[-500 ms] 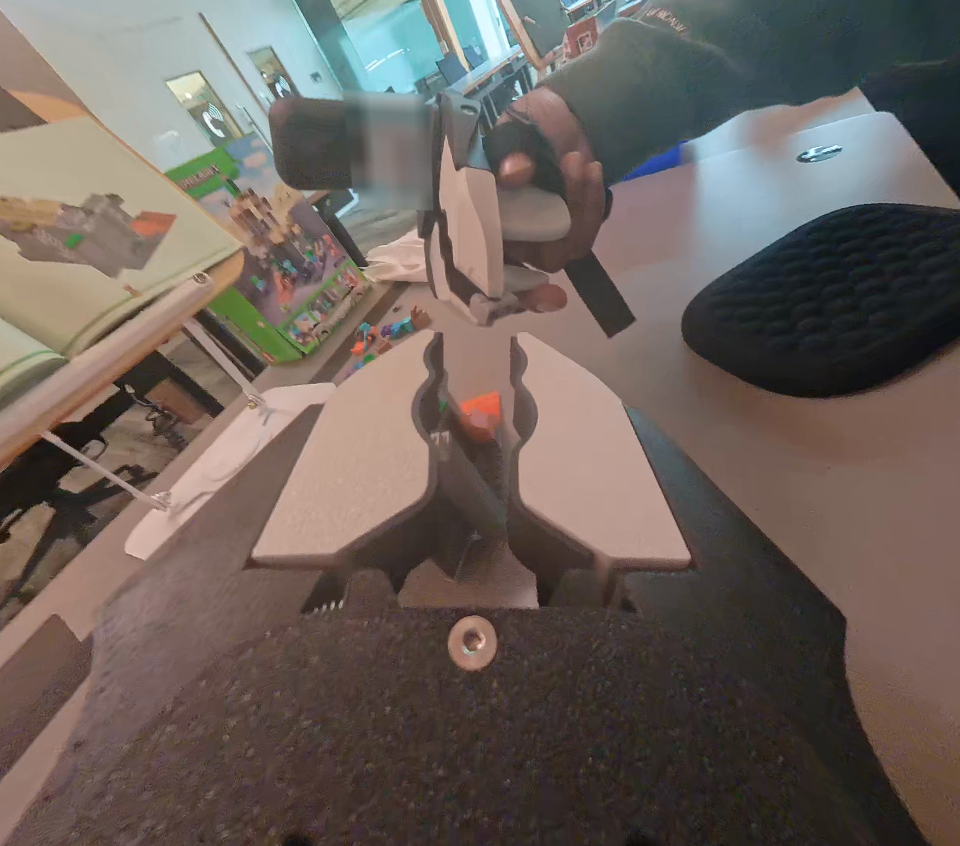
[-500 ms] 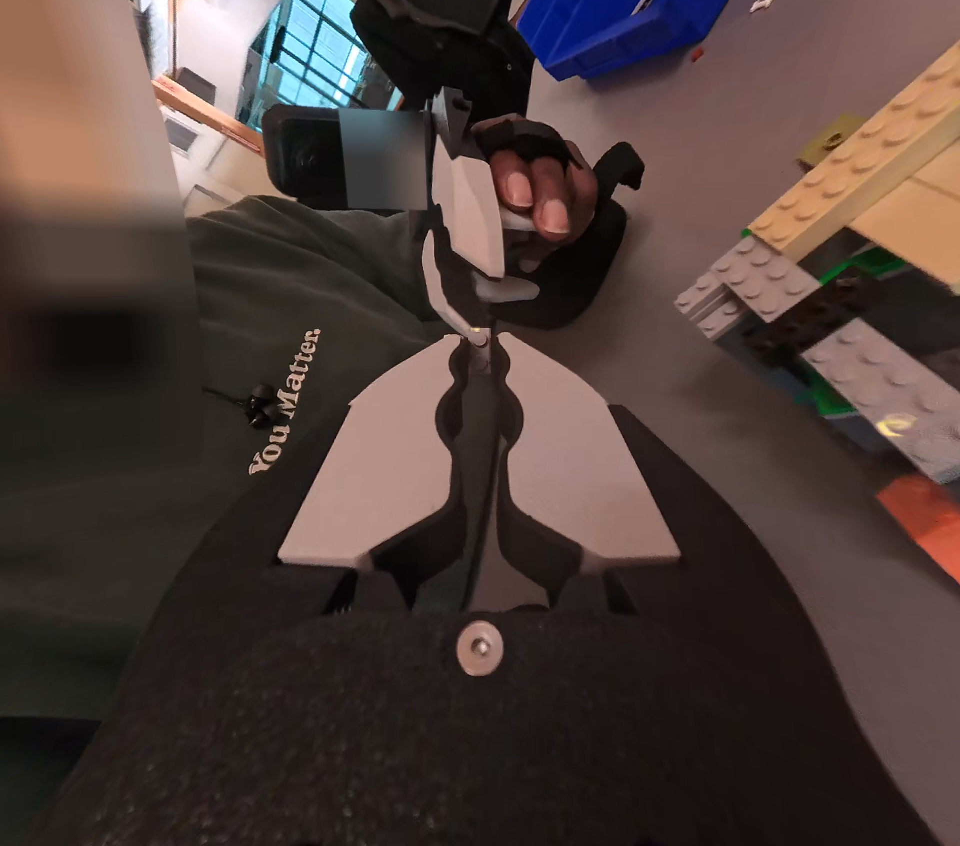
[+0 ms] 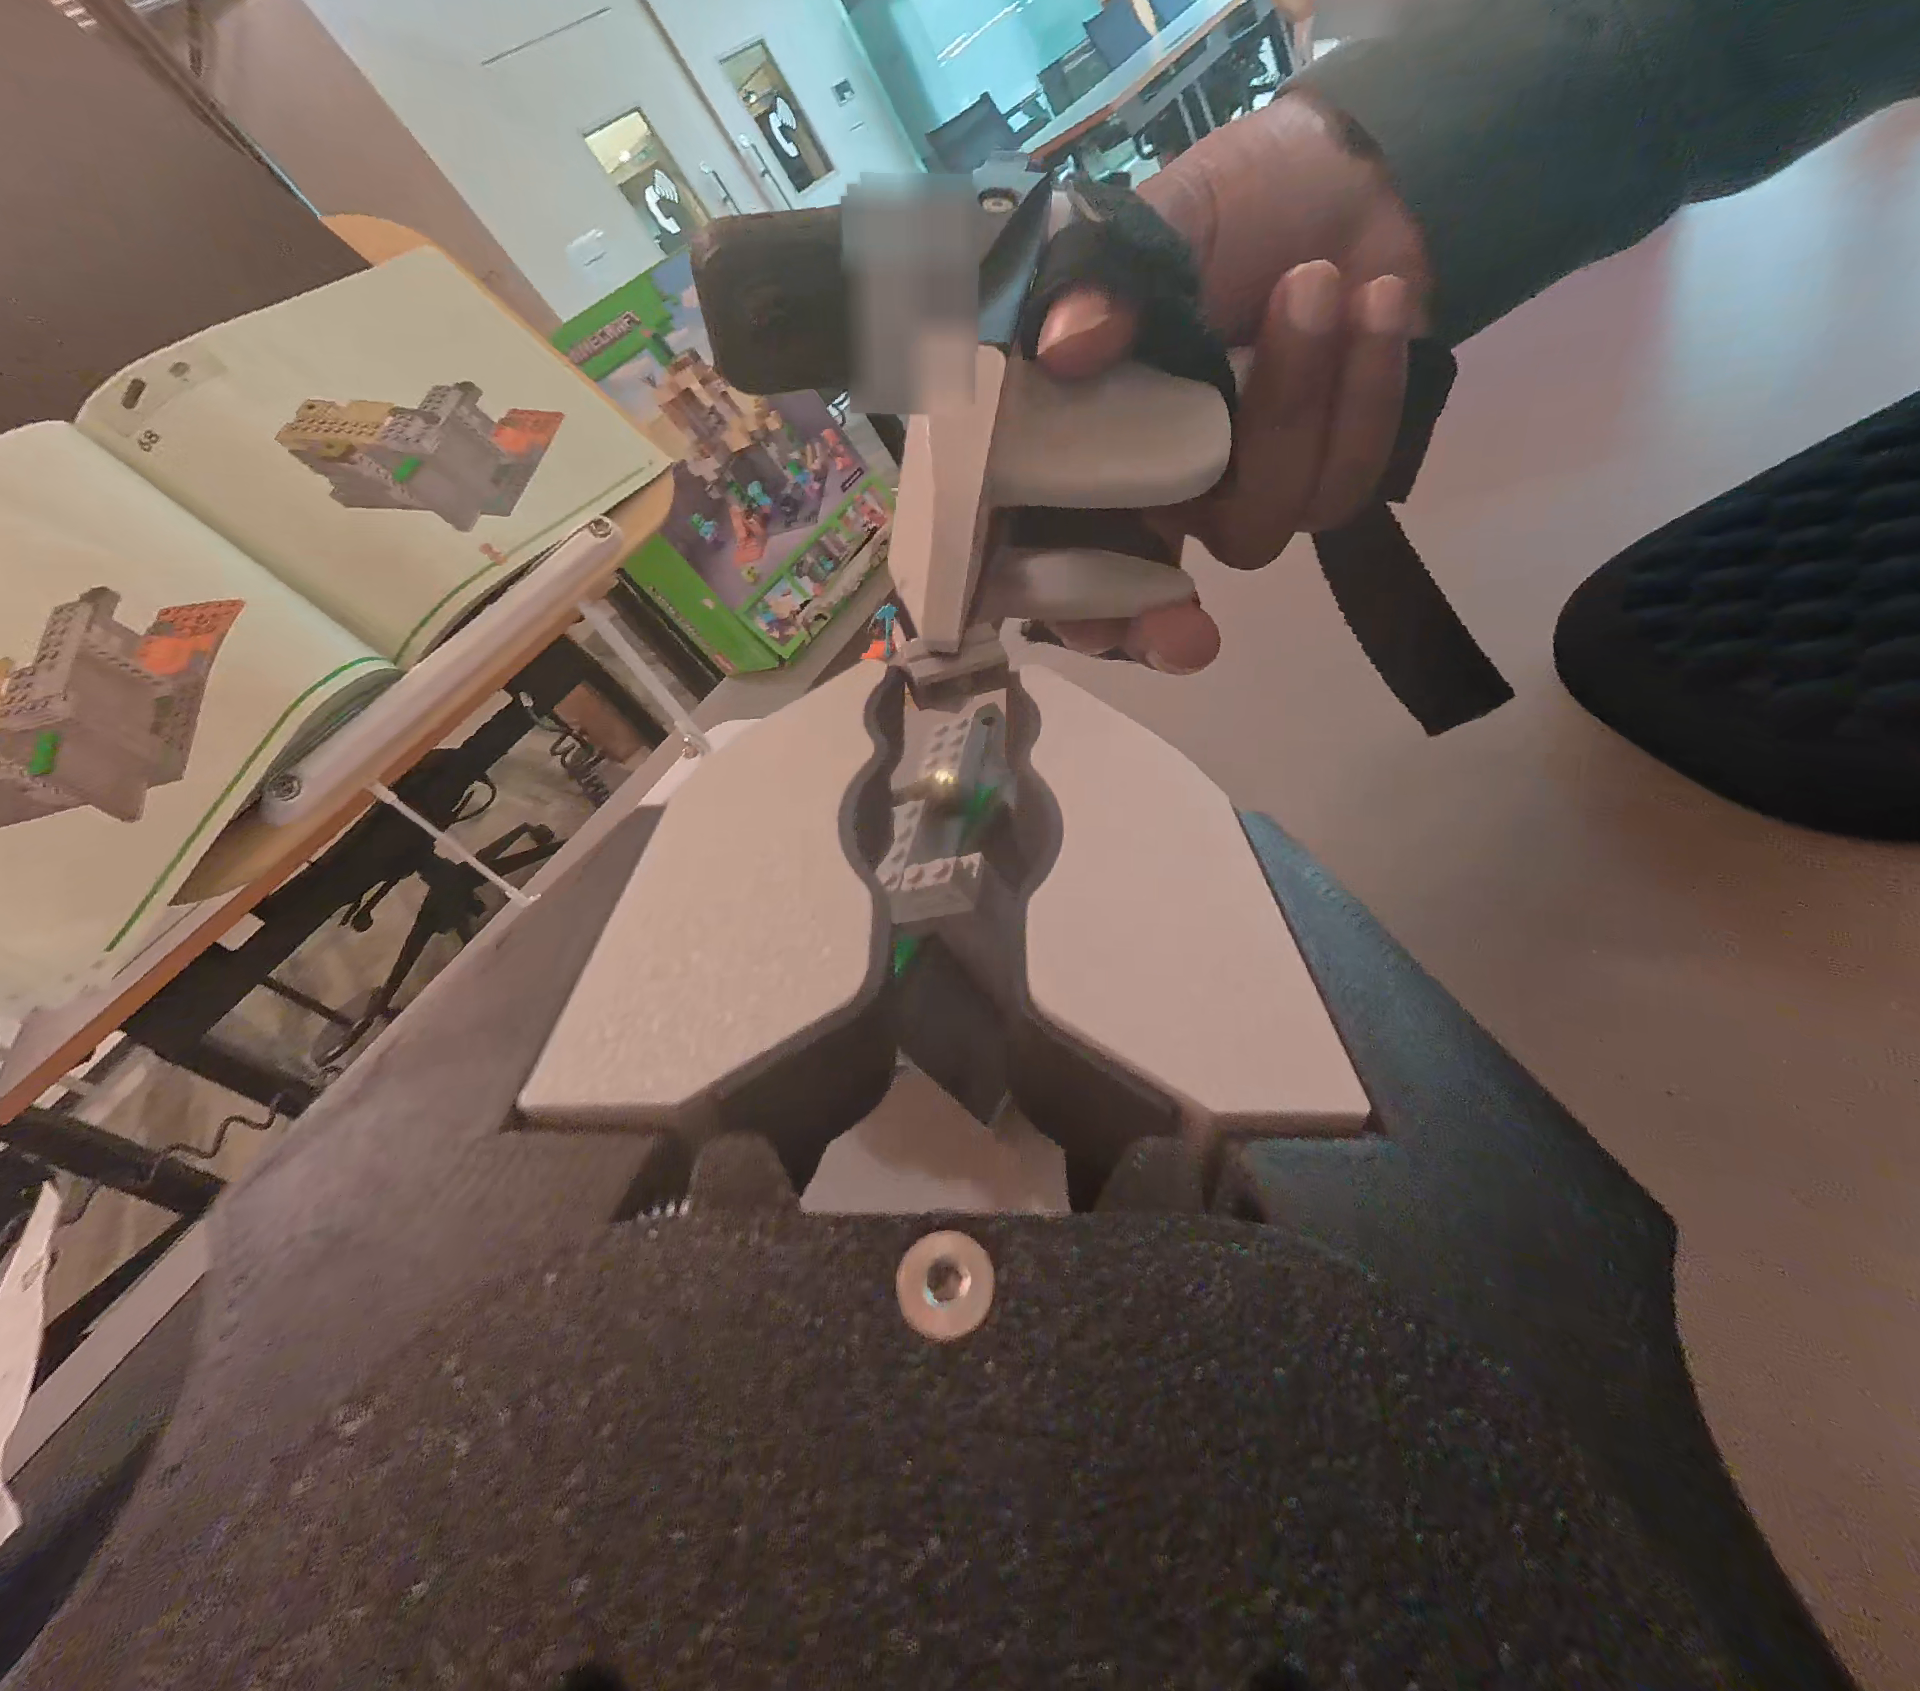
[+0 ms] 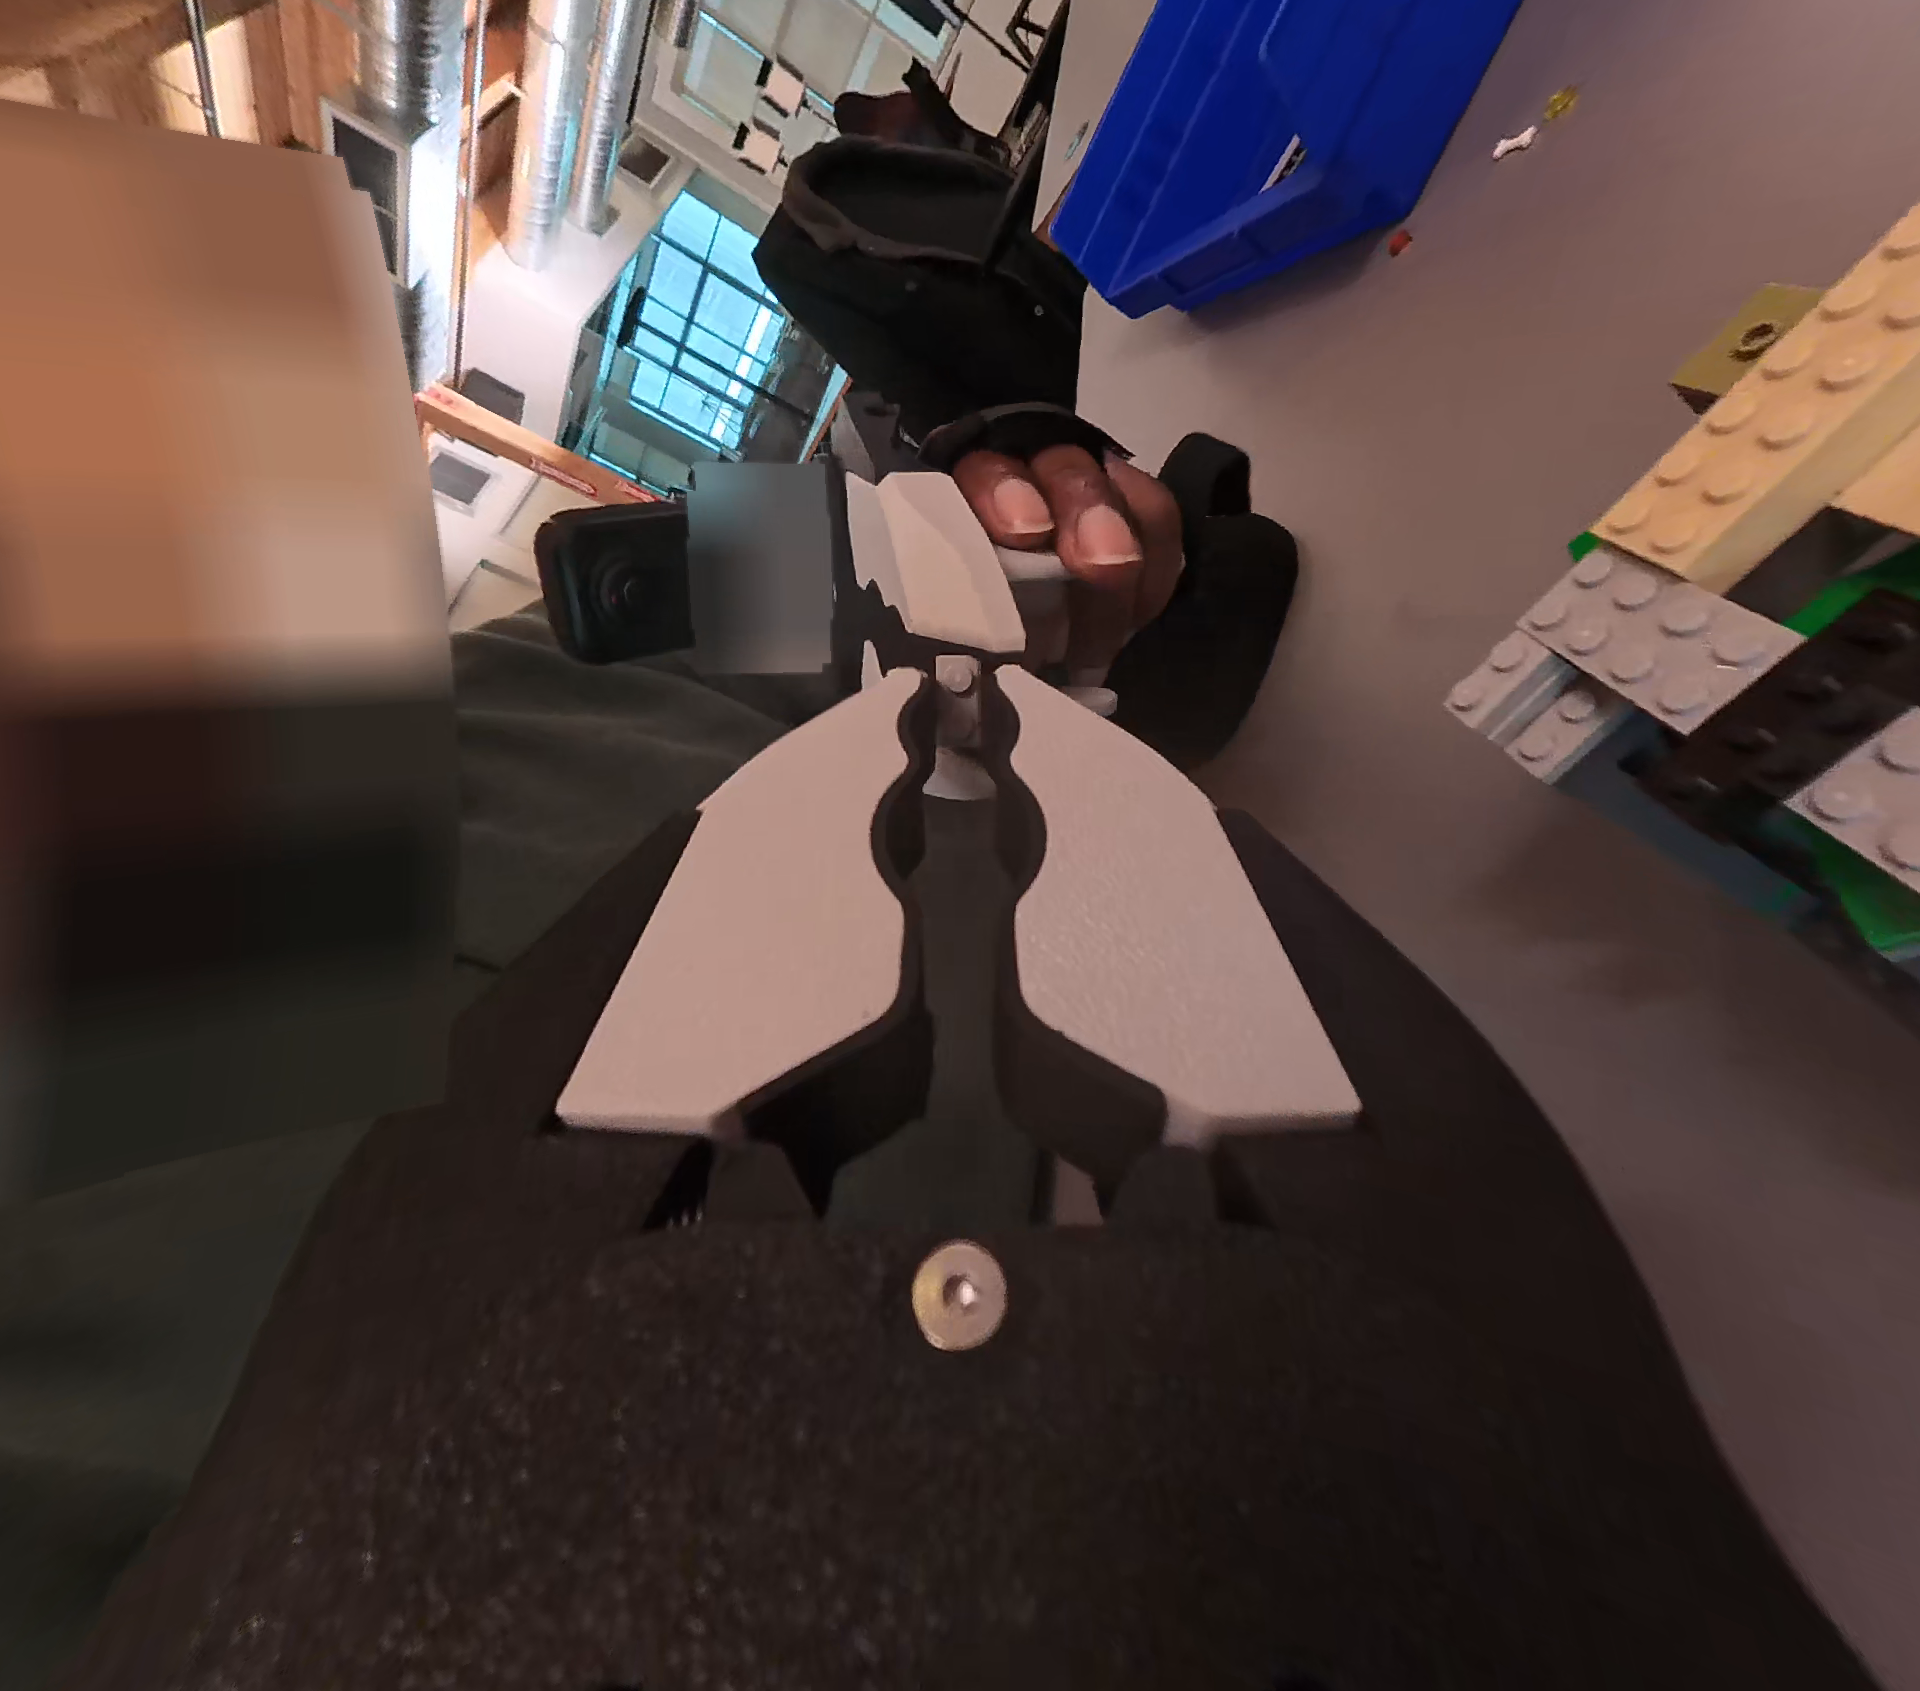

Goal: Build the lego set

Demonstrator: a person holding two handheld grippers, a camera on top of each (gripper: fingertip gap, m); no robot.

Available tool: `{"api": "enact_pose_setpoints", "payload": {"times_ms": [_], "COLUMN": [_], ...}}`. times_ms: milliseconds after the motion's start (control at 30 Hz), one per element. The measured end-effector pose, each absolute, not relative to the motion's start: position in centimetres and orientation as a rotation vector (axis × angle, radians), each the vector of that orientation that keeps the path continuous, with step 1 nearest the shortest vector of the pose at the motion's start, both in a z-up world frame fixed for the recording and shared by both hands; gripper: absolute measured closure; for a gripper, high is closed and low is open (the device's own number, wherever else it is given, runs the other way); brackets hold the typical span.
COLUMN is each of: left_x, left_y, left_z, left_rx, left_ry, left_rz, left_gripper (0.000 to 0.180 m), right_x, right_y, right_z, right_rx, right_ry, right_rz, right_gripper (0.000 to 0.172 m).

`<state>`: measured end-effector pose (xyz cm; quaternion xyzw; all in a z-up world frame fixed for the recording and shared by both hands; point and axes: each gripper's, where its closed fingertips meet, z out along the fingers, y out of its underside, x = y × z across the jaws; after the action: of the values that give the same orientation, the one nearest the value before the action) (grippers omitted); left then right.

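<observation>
In the left wrist view my left gripper point(image 3: 951, 696) is shut on a small grey brick assembly point(image 3: 935, 820) with green bits and a gold stud, held above the tan table point(image 3: 1558, 1018). My right gripper point(image 3: 948, 639) comes down from above, held by a hand point(image 3: 1278, 394). Its tip holds a small grey brick point(image 3: 951, 670) right at the far end of the assembly, touching it. In the right wrist view my right gripper point(image 4: 956, 696) is shut on that small grey piece point(image 4: 956, 706), and the left gripper point(image 4: 940, 576) stands just beyond it.
An open instruction booklet point(image 3: 312, 498) and a green toy box point(image 3: 758, 540) stand at the left. A black cushion point(image 3: 1766, 654) lies at the right. A blue bin point(image 4: 1351, 31), a large tan, grey and black brick build point(image 4: 1714, 602) and loose small pieces point(image 4: 1517, 140) are on the table. The tips of both grippers are at nearly the same place.
The two grippers have come together, and the right one's small grey brick now meets the assembly in the left. The assembly has turned: grey plates show where an orange piece showed. Both grasps stayed shut.
</observation>
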<state>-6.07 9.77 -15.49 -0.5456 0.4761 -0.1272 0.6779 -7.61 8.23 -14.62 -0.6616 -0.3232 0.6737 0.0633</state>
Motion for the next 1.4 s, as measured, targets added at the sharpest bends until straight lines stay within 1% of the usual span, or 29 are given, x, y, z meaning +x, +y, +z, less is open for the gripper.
{"api": "enact_pose_setpoints", "payload": {"times_ms": [300,433,467,500,533,633,800,933,1033,1200,1400], "left_x": [-6.5,-6.6,-6.6,-6.6,-6.7,-6.6,-5.7,-5.2,-4.9,-4.6,-4.5], "left_y": [10.5,10.5,10.4,10.3,10.3,9.9,8.2,6.9,5.9,5.0,4.4], "left_z": [-15.9,-16.0,-16.1,-16.1,-16.0,-16.1,-16.5,-16.7,-16.7,-16.9,-17.0], "left_rx": [-1.240,-1.253,-1.261,-1.264,-1.268,-1.309,-1.392,-1.437,-1.445,-1.470,-1.479], "left_ry": [1.054,1.043,1.042,1.036,1.025,1.005,1.024,1.037,1.056,1.074,1.081], "left_rz": [-0.200,-0.249,-0.279,-0.310,-0.343,-0.499,-0.906,-1.186,-1.316,-1.447,-1.552], "left_gripper": [0.164,0.164,0.164,0.164,0.164,0.164,0.164,0.164,0.164,0.165,0.164], "right_x": [-7.6,-7.6,-7.5,-7.3,-7.0,-5.9,-4.7,-4.9,-5.2,-5.5,-5.5], "right_y": [8.9,9.0,8.9,8.8,8.7,9.0,9.1,7.2,5.7,4.9,4.5], "right_z": [-15.0,-15.1,-14.9,-14.6,-14.5,-14.7,-15.0,-15.2,-16.0,-16.1,-16.6], "right_rx": [-2.010,-1.987,-1.955,-1.917,-1.875,-1.723,-1.400,-1.138,-1.014,-0.915,-0.880], "right_ry": [-0.850,-0.835,-0.852,-0.884,-0.936,-1.163,-1.538,-1.795,-1.920,-1.947,-1.975], "right_rz": [2.023,2.025,2.034,2.034,1.993,1.671,0.961,0.611,0.477,0.427,0.403], "right_gripper": [0.164,0.164,0.158,0.147,0.144,0.149,0.153,0.154,0.153,0.156,0.163]}}
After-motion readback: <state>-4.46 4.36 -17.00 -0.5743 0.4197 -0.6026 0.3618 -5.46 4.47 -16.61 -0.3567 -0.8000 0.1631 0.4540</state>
